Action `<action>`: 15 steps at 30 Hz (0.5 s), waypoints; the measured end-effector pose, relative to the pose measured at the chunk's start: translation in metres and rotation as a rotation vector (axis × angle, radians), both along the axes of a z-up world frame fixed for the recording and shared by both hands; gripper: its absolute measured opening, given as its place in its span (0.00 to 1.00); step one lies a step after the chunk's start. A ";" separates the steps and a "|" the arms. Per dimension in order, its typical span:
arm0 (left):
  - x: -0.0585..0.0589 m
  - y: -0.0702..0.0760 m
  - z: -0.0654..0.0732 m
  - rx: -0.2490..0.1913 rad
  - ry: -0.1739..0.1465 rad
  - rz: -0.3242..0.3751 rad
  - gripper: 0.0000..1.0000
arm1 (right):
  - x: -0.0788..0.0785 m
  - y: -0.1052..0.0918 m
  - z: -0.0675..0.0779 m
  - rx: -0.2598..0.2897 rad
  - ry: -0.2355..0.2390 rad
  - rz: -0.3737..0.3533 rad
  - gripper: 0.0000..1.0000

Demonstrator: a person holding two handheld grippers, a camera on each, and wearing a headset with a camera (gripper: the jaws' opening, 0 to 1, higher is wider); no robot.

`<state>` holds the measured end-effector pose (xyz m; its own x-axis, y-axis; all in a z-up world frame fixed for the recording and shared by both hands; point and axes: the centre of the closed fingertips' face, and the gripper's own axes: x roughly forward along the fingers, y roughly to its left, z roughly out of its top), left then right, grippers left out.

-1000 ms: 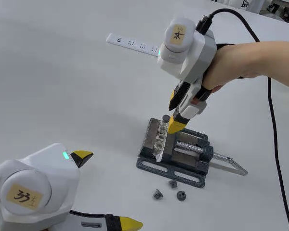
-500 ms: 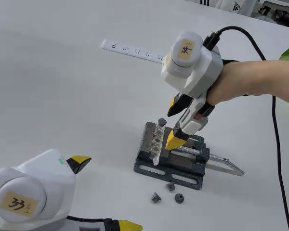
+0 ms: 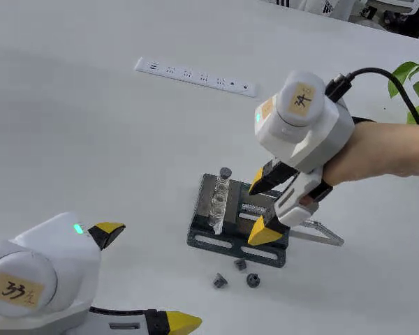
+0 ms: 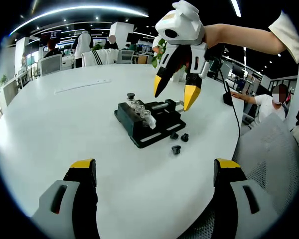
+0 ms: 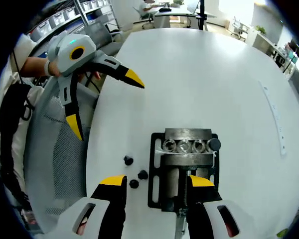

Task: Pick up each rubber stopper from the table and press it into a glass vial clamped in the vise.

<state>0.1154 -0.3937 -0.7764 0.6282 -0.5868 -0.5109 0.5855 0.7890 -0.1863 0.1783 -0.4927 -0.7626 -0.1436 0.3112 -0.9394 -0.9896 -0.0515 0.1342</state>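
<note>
Worktop [image 3: 91, 139]: large, white, matte, rounded edge. Lighting even, shadows soft. White power strip [image 3: 195, 75] lies on far side of worktop. Ceiling dark, w/ long LED strips [image 4: 79, 8]. Open-plan office beyond: desks [image 5: 172, 9], pale chairs [image 4: 50, 62], shelving w/ bins [image 5: 84, 15] along one side. Grey mesh chair [image 5: 52, 144] just beside worktop edge. Green plant [image 3: 408, 70] at right side of worktop. Several persons [image 4: 83, 42] in bkgd, some standing, one seated.
</note>
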 end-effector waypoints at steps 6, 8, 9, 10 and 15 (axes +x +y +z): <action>-0.001 0.000 0.000 0.002 -0.001 -0.008 0.98 | -0.026 -0.007 -0.007 0.012 0.032 -0.010 0.43; -0.001 0.000 0.000 0.003 -0.002 -0.010 0.98 | -0.031 -0.007 -0.008 0.019 0.037 -0.012 0.42; -0.001 -0.001 0.000 0.002 -0.002 -0.011 0.98 | -0.036 -0.006 -0.008 0.029 0.044 -0.016 0.42; -0.001 0.000 0.000 0.002 -0.001 -0.011 0.98 | -0.038 -0.005 -0.009 0.034 0.046 -0.017 0.41; -0.001 -0.001 -0.001 0.004 0.000 -0.017 0.98 | -0.051 -0.005 -0.017 0.043 0.059 -0.016 0.37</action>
<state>0.1141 -0.3947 -0.7771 0.6181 -0.5956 -0.5131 0.5992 0.7794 -0.1830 0.1274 -0.4975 -0.7791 -0.1930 0.3535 -0.9153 -0.9808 -0.0424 0.1904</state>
